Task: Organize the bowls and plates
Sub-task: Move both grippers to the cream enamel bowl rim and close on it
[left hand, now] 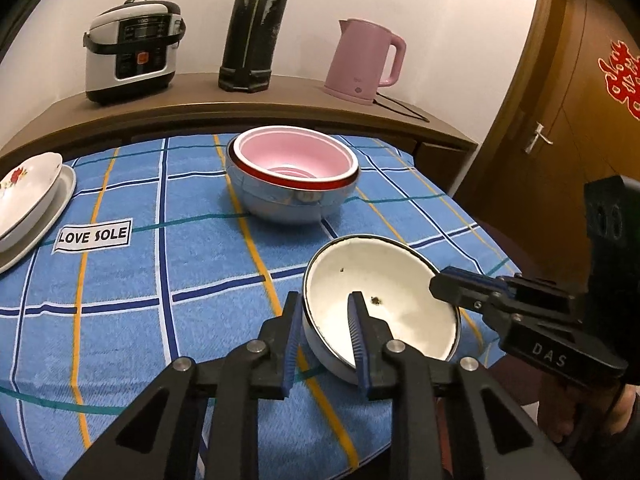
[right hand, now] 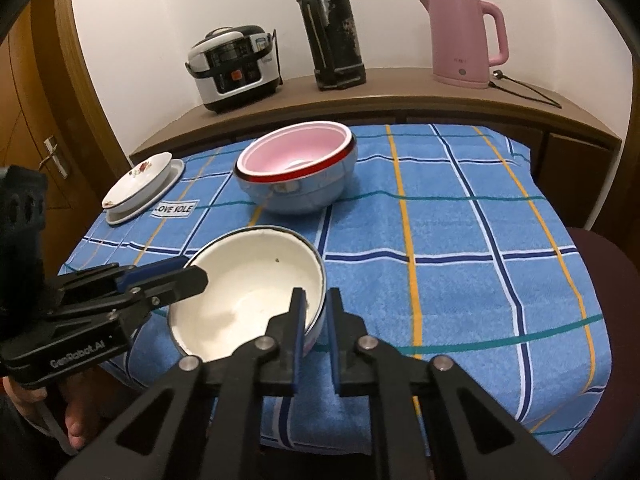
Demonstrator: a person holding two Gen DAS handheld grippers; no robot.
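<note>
A white enamel bowl [left hand: 384, 288] [right hand: 244, 292] with a dark rim stands on the near part of the blue checked cloth. My left gripper [left hand: 324, 312] straddles its left rim, one finger inside and one outside, with a gap to the wall. My right gripper [right hand: 316, 304] straddles its right rim the same way. Each gripper shows in the other's view: the right gripper [left hand: 452, 288], the left gripper [right hand: 188, 276]. A pink bowl [left hand: 294, 158] [right hand: 296, 152] sits nested in a red-rimmed steel bowl [left hand: 288, 200] [right hand: 296, 196] at the middle of the table. A flowered plate [left hand: 24, 192] [right hand: 138, 180] lies stacked on another plate at the left.
A rice cooker [left hand: 132, 50] [right hand: 236, 68], a black thermos [left hand: 254, 28] [right hand: 330, 26] and a pink kettle [left hand: 364, 60] [right hand: 464, 38] stand on the wooden shelf behind the table. A wooden door [left hand: 576, 112] is to the right. A "LOVE SOLE" label [left hand: 94, 236] is on the cloth.
</note>
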